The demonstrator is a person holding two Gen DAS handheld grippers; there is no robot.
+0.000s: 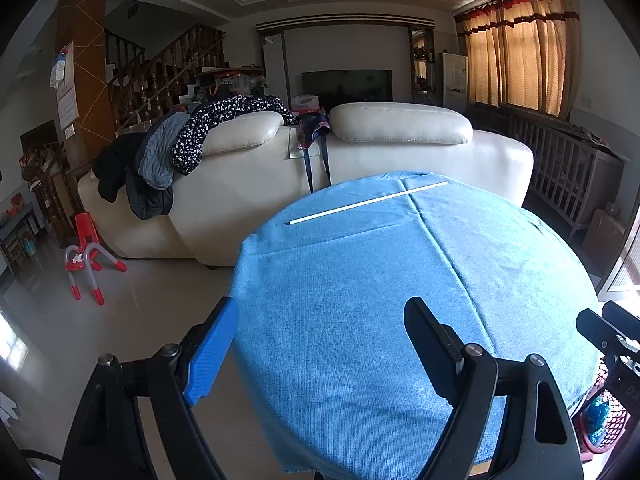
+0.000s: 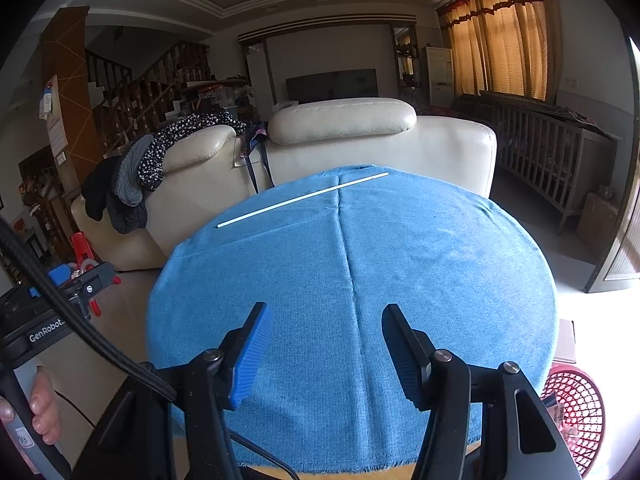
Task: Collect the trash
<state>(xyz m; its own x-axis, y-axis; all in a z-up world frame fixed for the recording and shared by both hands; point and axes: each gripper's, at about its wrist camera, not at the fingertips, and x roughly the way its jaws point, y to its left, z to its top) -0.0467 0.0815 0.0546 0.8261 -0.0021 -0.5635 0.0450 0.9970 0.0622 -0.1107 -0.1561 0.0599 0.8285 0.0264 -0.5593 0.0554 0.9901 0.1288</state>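
Note:
A thin white stick lies at the far side of a round table covered with a blue cloth; both also show in the right wrist view, the stick and the cloth. My left gripper is open and empty, over the table's near left edge. My right gripper is open and empty, over the near part of the cloth. A red mesh basket holding some wrappers stands on the floor by the table's right side; it also shows in the left wrist view.
A cream leather sofa with clothes draped on it stands right behind the table. A red child's chair is on the floor at left. A wooden crib stands at right under the curtains.

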